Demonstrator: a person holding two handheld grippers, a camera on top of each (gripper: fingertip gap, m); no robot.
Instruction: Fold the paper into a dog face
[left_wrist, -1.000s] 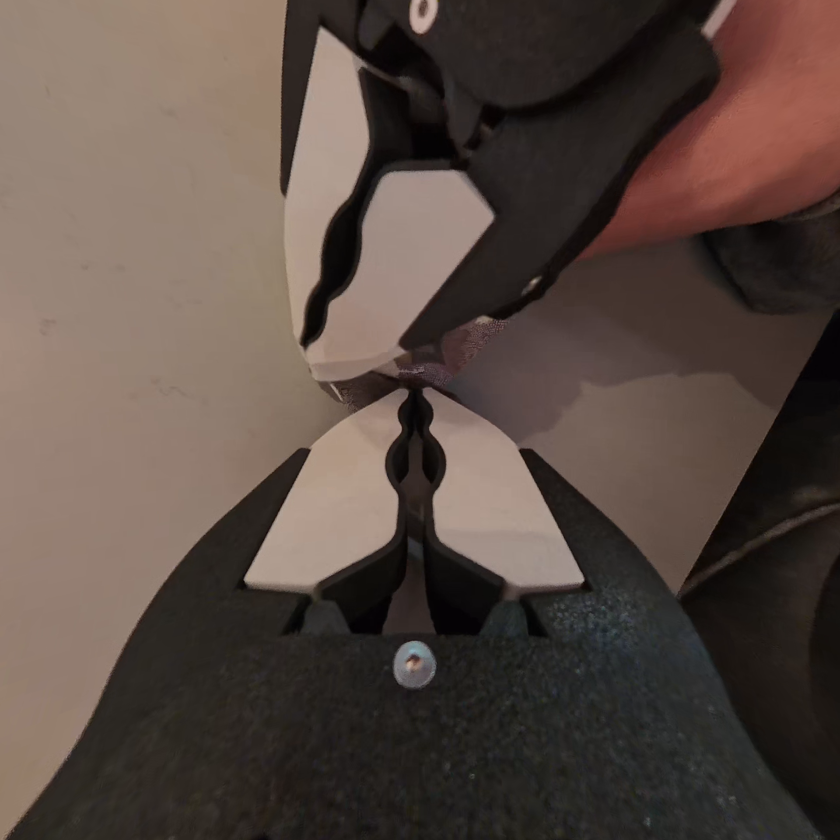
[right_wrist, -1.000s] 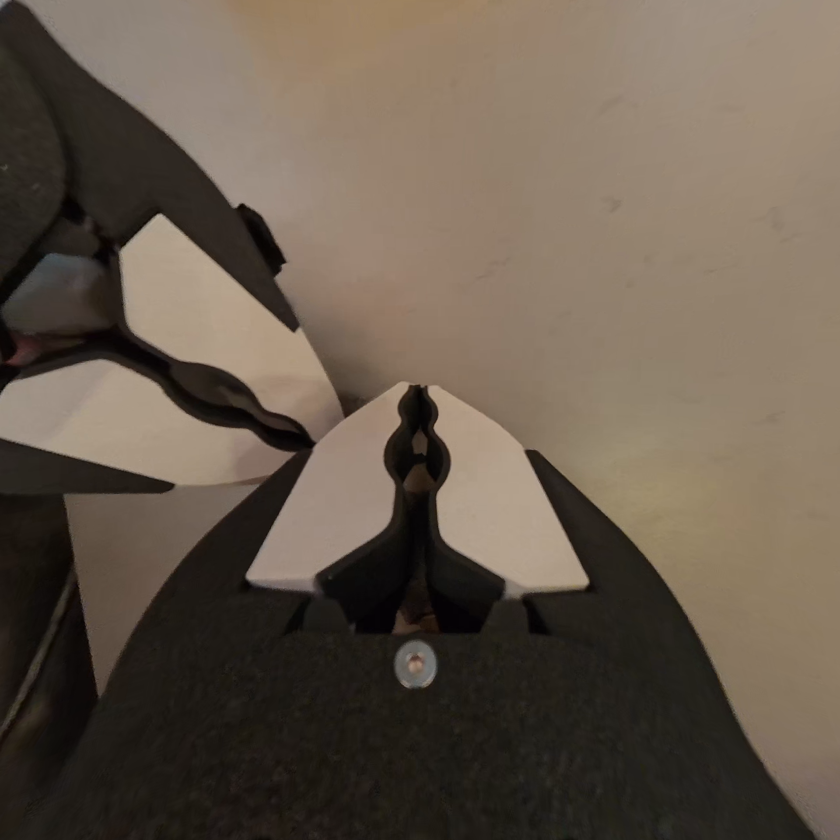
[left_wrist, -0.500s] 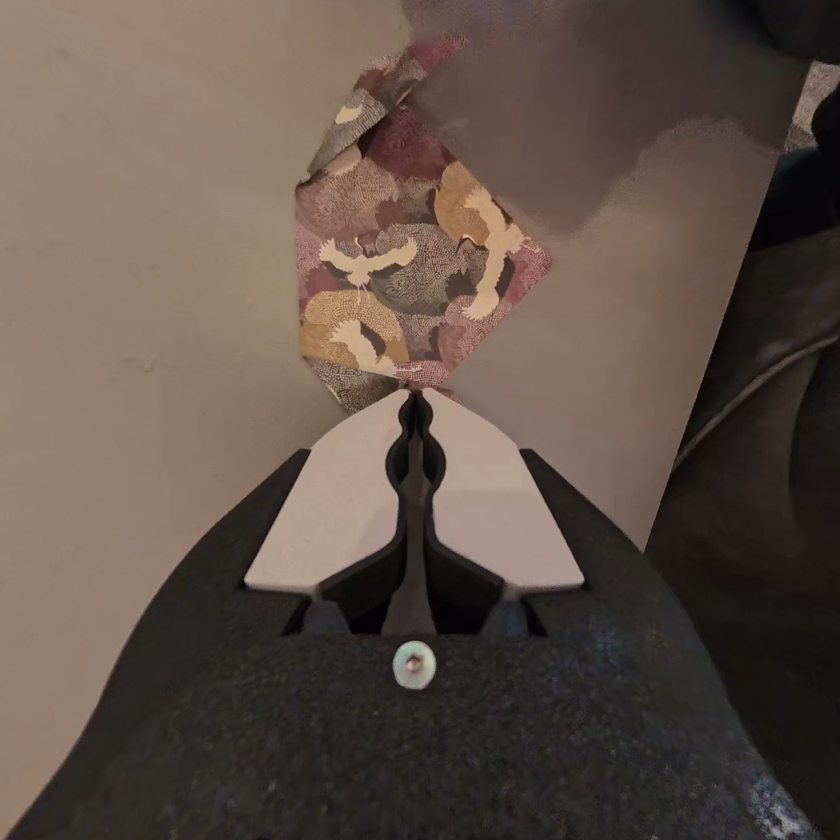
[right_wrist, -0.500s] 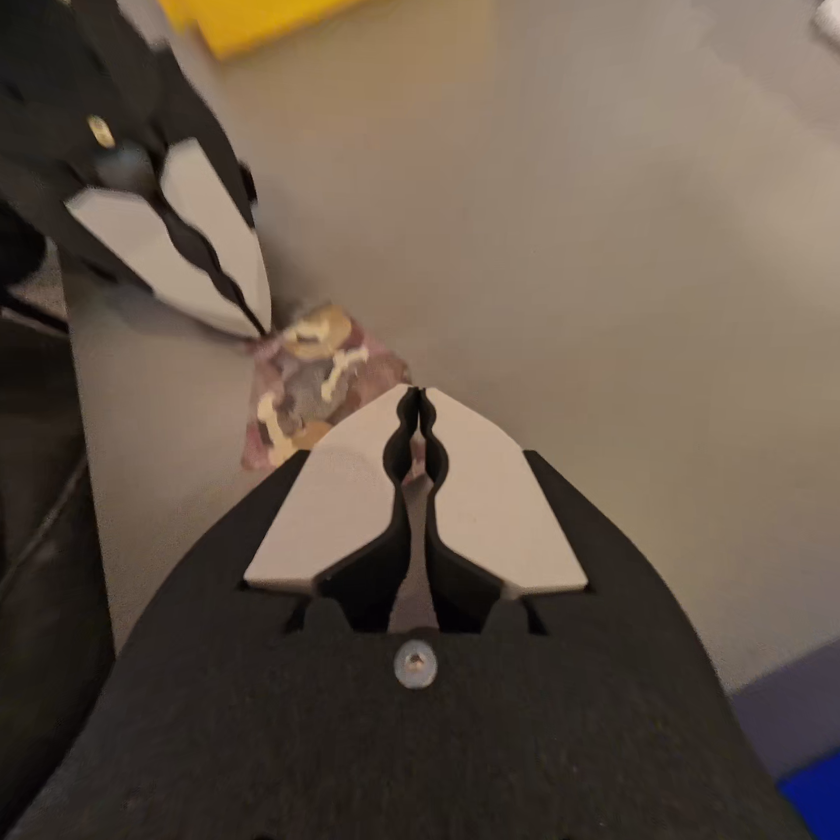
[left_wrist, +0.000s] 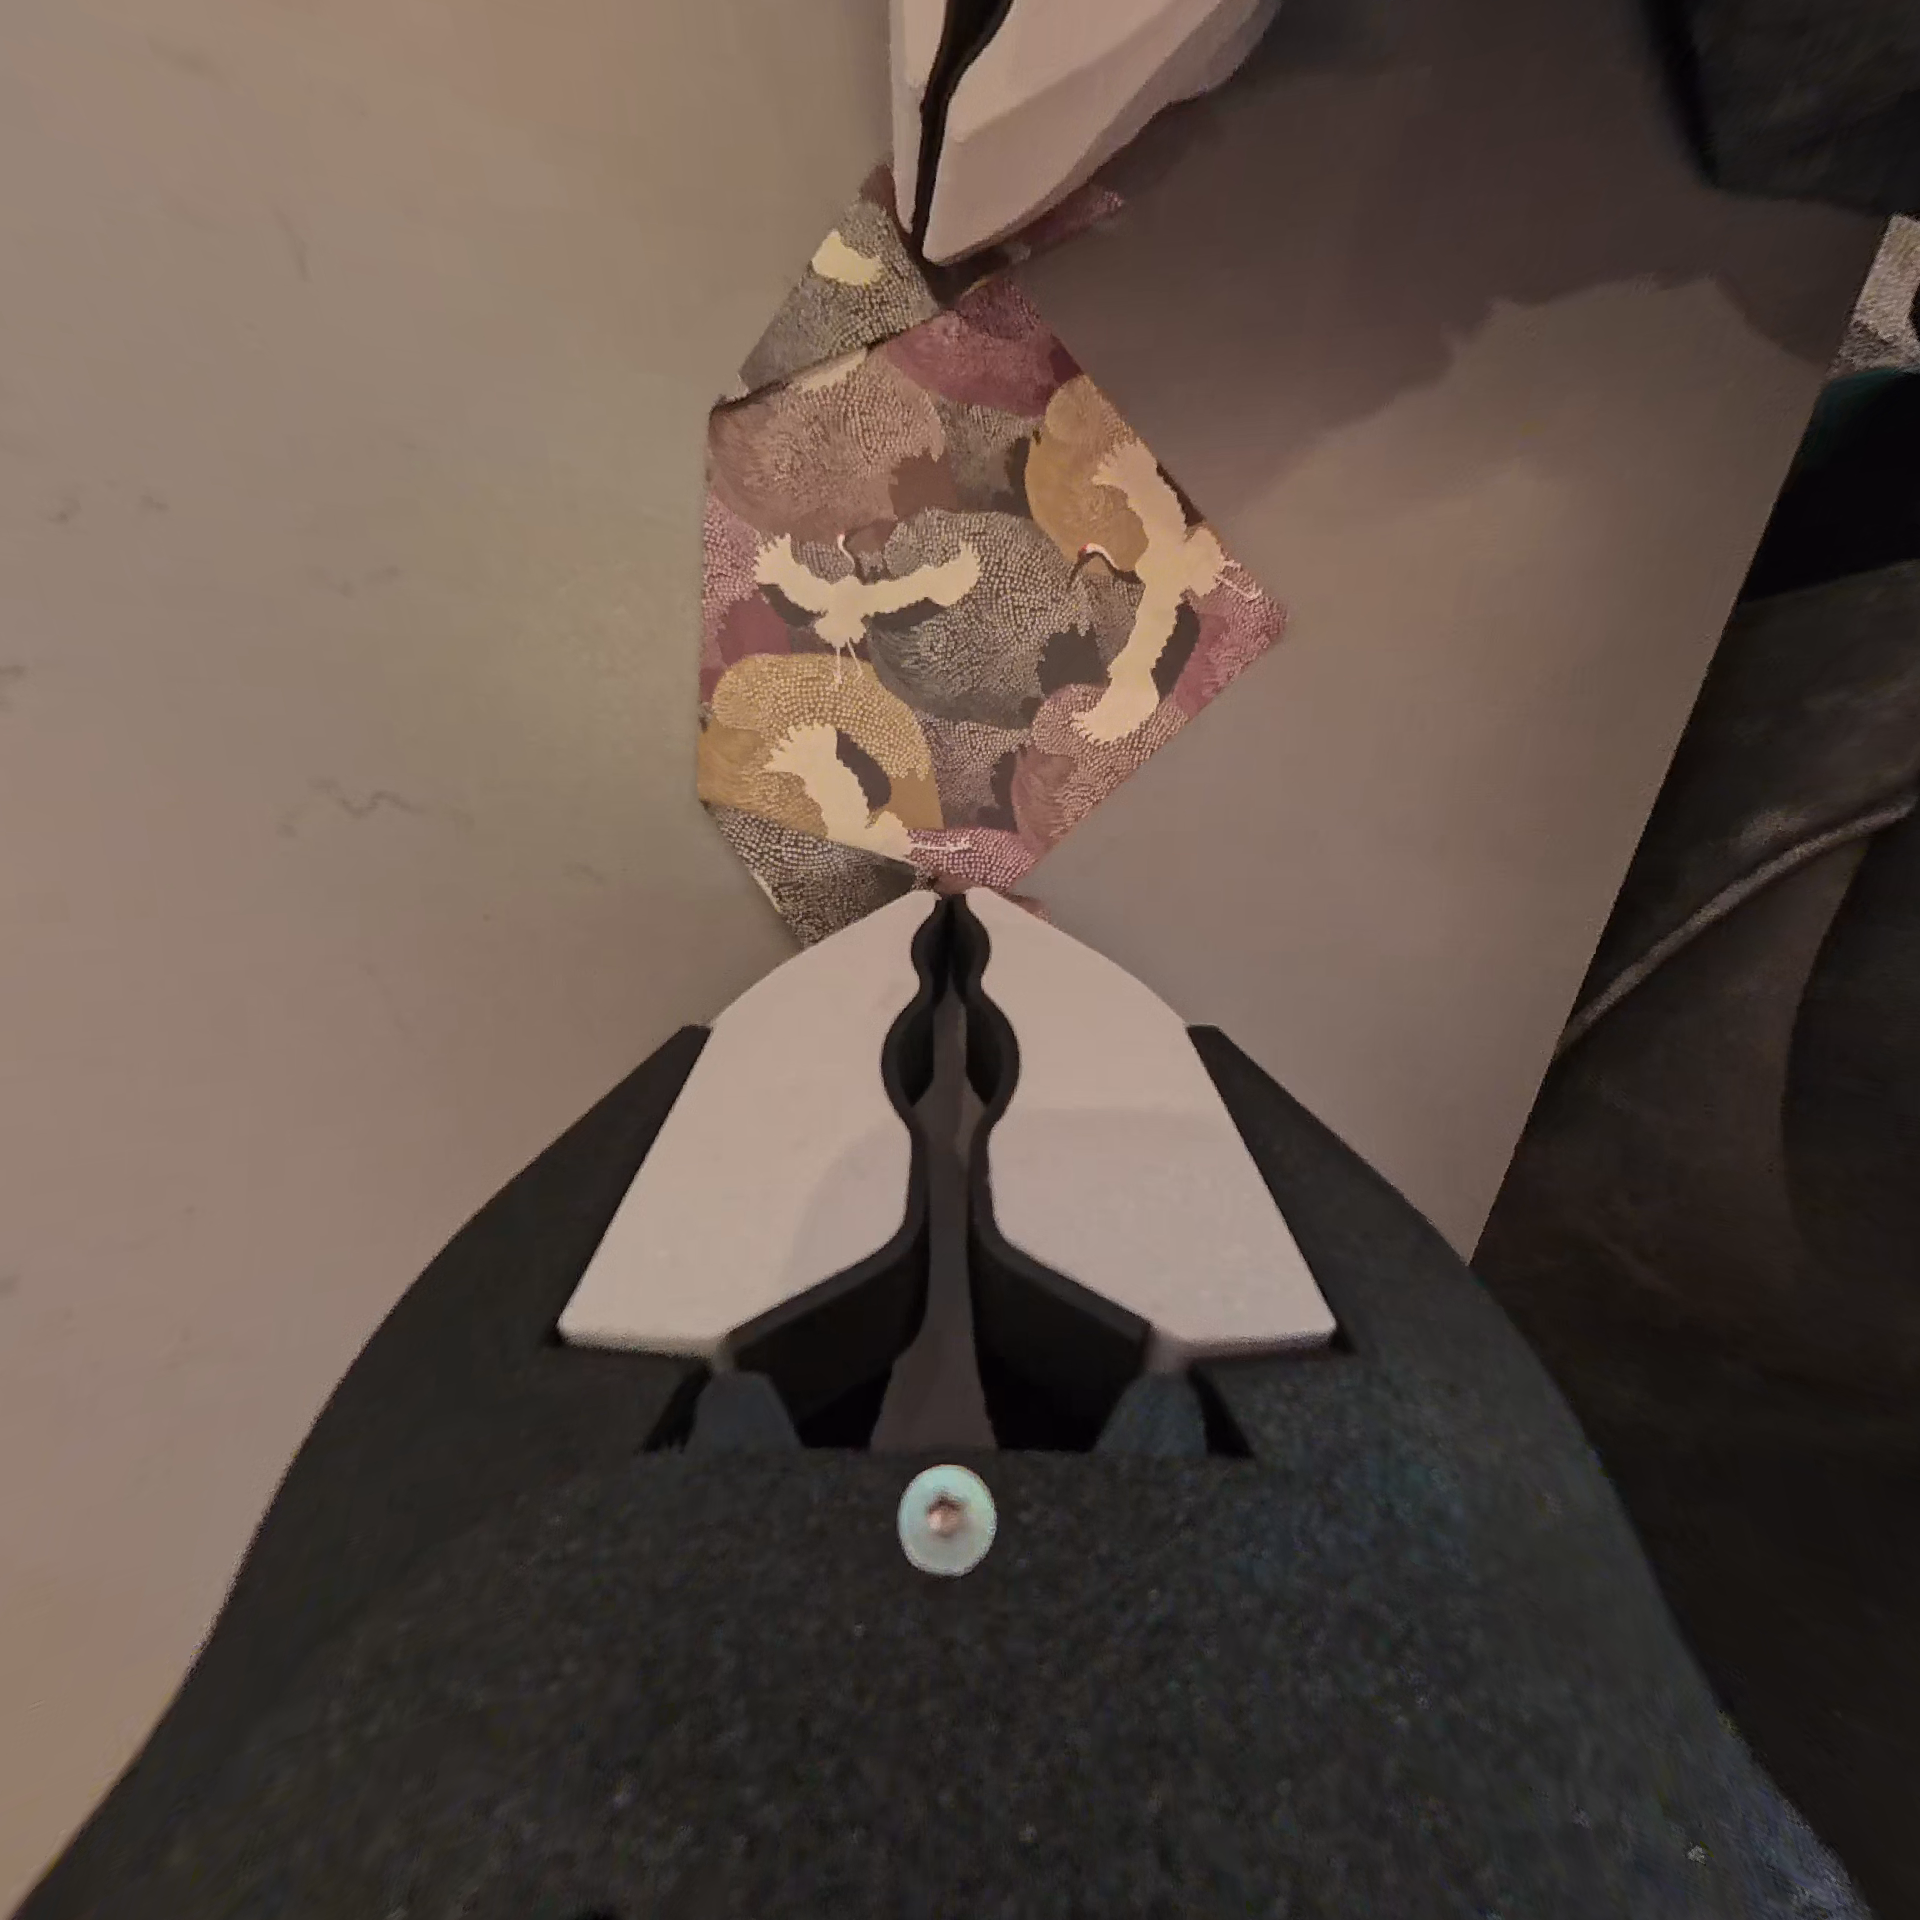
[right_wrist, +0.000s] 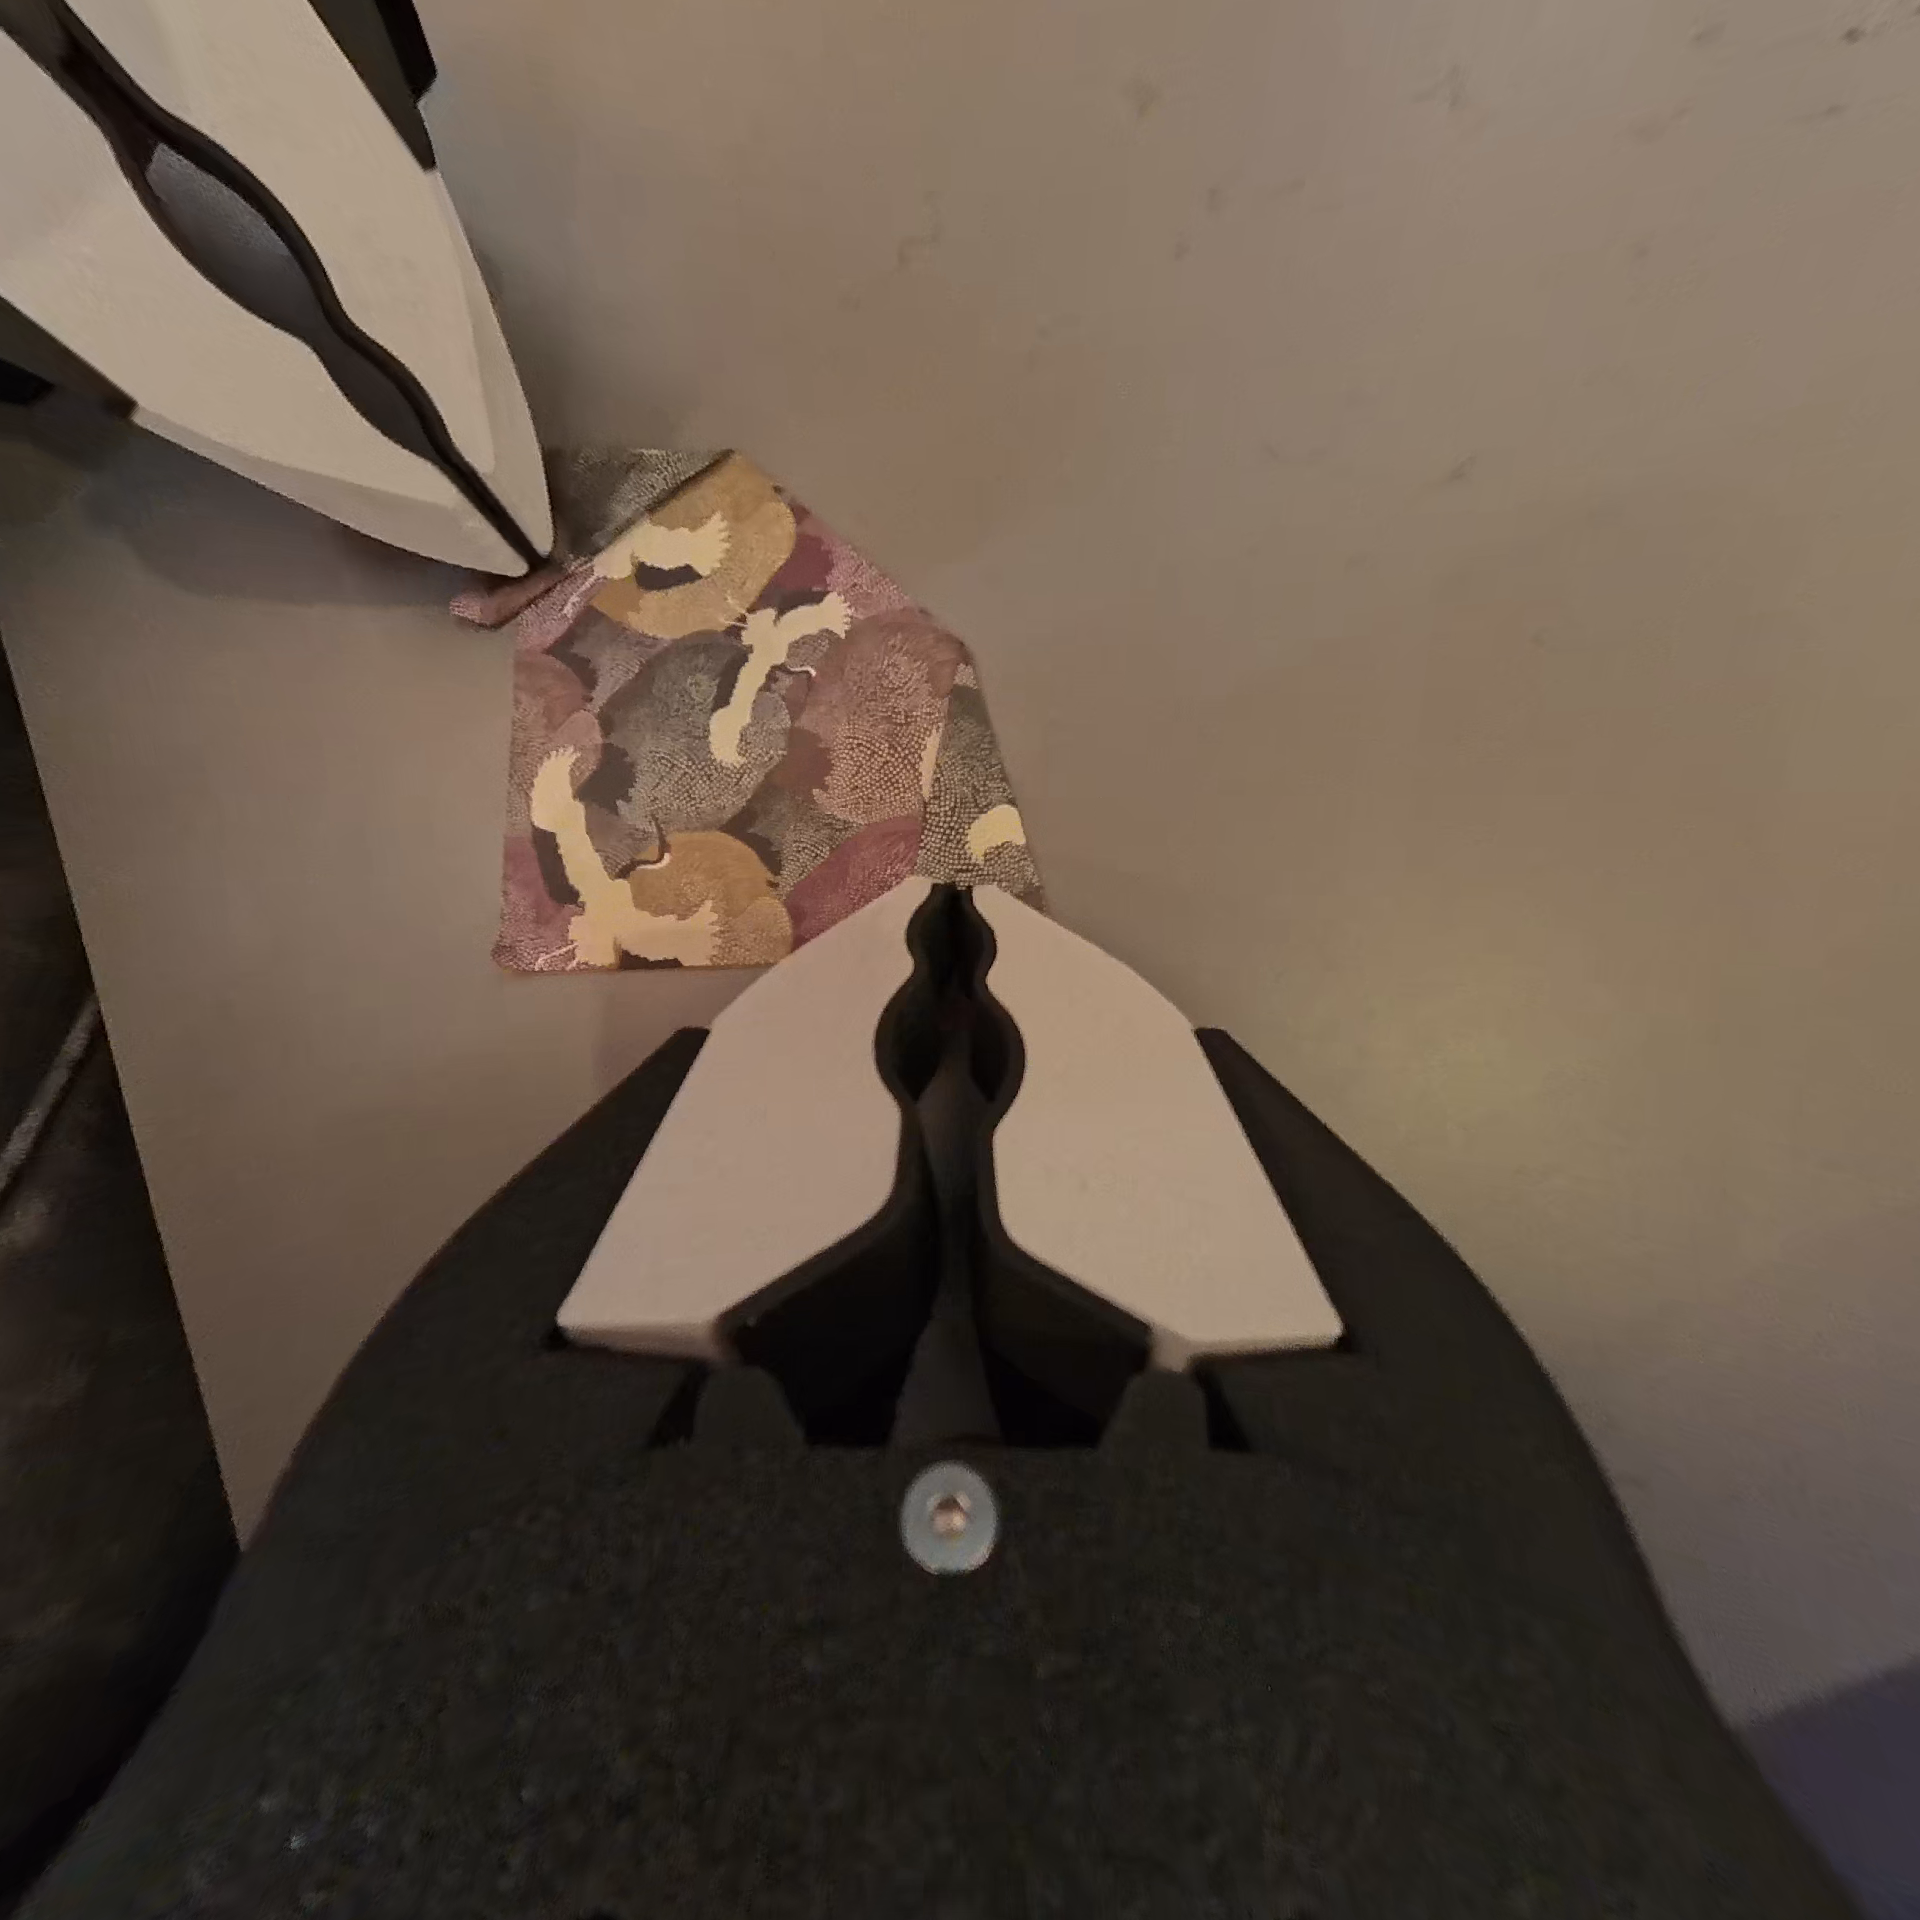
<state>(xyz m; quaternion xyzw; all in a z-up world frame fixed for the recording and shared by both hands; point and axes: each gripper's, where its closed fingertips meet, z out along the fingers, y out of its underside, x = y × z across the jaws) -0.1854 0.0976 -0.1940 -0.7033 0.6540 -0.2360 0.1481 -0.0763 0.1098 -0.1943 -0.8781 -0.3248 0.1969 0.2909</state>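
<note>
The patterned paper (left_wrist: 966, 623), purple, grey and gold with pale birds, lies flat on the beige table (left_wrist: 312, 520), folded into a pointed shape with small flaps at two corners. My left gripper (left_wrist: 951, 902) is shut, its tips touching the paper's near corner. My right gripper (left_wrist: 925, 223) is shut at the top of that view, tips on the far folded flap. In the right wrist view the paper (right_wrist: 748, 758) lies between my right gripper (right_wrist: 951, 896), at its near flap, and my left gripper (right_wrist: 530, 556), at its upper-left corner. I cannot tell whether either pinches paper.
The table's edge runs diagonally down the right of the left wrist view, with dark fabric (left_wrist: 1714, 1039) beyond it. The same dark mass (right_wrist: 62, 1143) fills the left of the right wrist view. A bluish patch (right_wrist: 1849, 1745) shows at bottom right.
A second ago both grippers met tip to tip over the paper. The right gripper lifted away, uncovering the paper, then came back down on the opposite flap. The left gripper stayed at its corner.
</note>
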